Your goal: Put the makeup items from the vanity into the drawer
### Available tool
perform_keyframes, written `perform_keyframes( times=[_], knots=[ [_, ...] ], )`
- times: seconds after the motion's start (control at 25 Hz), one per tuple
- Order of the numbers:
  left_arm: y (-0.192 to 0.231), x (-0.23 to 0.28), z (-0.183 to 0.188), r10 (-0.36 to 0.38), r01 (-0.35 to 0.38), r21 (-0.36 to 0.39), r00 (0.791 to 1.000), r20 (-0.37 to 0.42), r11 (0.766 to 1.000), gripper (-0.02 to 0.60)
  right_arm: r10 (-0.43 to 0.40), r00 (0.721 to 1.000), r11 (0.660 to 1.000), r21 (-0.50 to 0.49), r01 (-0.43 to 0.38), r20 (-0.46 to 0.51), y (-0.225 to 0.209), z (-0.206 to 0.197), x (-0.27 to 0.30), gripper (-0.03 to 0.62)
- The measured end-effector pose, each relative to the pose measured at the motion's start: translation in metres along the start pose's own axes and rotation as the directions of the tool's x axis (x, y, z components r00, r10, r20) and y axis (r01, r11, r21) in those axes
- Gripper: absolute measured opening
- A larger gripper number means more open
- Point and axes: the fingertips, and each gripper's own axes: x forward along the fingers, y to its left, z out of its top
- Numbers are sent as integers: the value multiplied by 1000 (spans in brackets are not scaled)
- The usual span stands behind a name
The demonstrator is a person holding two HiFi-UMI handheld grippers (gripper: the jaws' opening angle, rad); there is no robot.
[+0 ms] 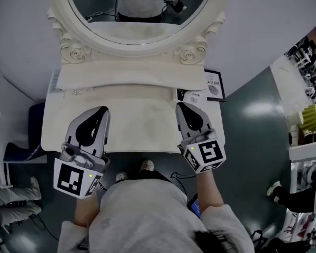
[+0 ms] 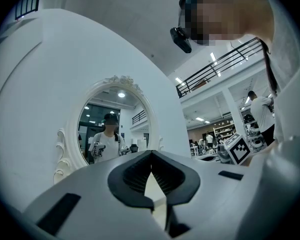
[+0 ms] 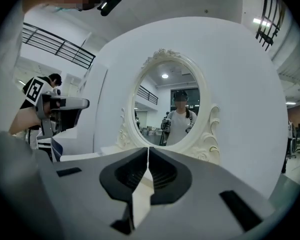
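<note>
1. Vanity (image 1: 58, 136): white, standing against a pale wall. Its counter is lying directly under both tools. No view is showing a drawer front or any makeup clearly enough to name.

2. Mirror (image 1: 142, 42): an oval glass in a carved cream frame, rising from the back of the counter. It is reflecting a person in a light top with a tool in each hand.

3. Left tool (image 1: 101, 111): hanging over the front left part of the counter and pointing toward the mirror. Its jaws are clenched tip to tip, and nothing is sitting between them. Its marker cube (image 1: 76, 177) is sitting out past the counter's front edge.

4. Right tool (image 1: 181, 106): hanging over the front right part of the counter, well apart from the left tool. Its jaws are clenched and pinching nothing.

5. Framed print (image 1: 214, 85): black-bordered, lying at the back right corner of the counter.

6. Card (image 1: 194, 96): small and white, lying just beside the framed print.

7. Floor (image 1: 253, 125): dark grey and glossy. The person's shoes (image 1: 146, 166) are standing on it just in front of the vanity.
</note>
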Motion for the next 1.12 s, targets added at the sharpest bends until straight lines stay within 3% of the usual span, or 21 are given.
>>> perform_keyframes(
  times=[0.56,1.12],
  knots=[
    [8,-41,11,-27,26,19,999,19,999,14,52,992,999,10,-53,111,69,45,-14,20],
    [9,-78,22,-24,23,31,999,23,999,14,55,983,997,39,-63,173,109,69,-35,20]
  ],
)
